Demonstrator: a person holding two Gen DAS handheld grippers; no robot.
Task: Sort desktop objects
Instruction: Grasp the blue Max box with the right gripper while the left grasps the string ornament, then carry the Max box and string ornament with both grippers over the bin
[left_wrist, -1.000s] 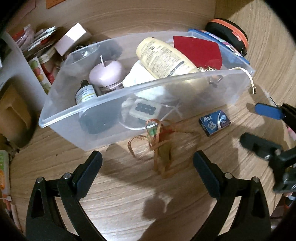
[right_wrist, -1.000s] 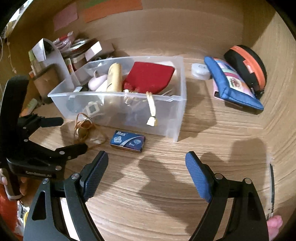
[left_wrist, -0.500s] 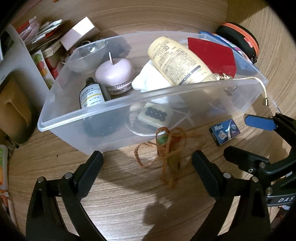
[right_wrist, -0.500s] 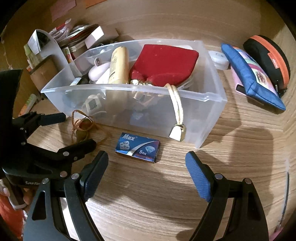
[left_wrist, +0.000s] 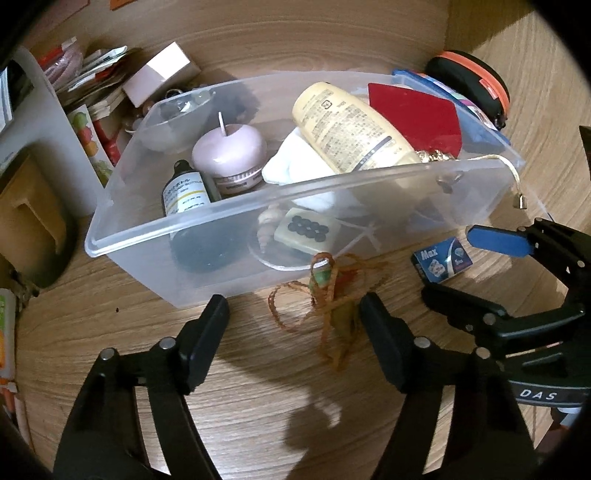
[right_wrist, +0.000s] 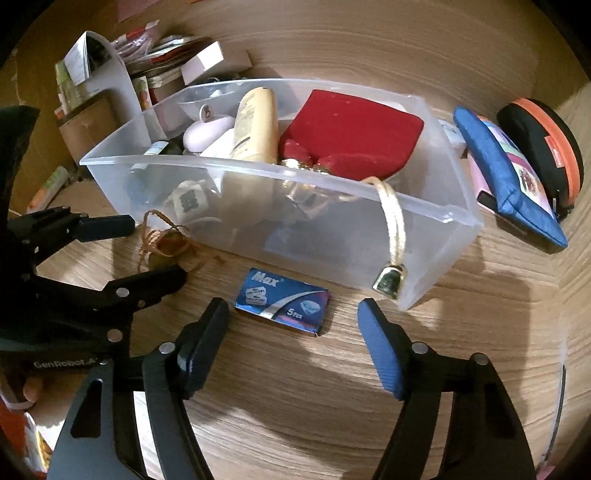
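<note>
A clear plastic bin (left_wrist: 221, 218) (right_wrist: 436, 236) on the wooden desk holds a cream bottle (left_wrist: 351, 129), a pink candle (left_wrist: 229, 151), a small dark bottle (left_wrist: 184, 194), a red pouch (right_wrist: 351, 133) and a gold cord (right_wrist: 395, 229) hanging over its rim. In front of it lie an orange string charm (left_wrist: 328, 295) (right_wrist: 166, 240) and a small blue "Max" box (left_wrist: 441, 260) (right_wrist: 282, 306). My left gripper (left_wrist: 295, 321) is open, its jaws either side of the charm just above the desk. My right gripper (right_wrist: 293, 325) is open, straddling the blue box.
A blue pouch (right_wrist: 509, 173) and a black-and-orange case (right_wrist: 543, 147) lie right of the bin. Books, packets and a pink-white box (left_wrist: 159, 74) crowd the back left. A cardboard holder (left_wrist: 29, 206) stands at the left.
Both grippers have moved forward and down toward the desk: the left one has closed in on the string charm, the right one on the blue box. Both stay open.
</note>
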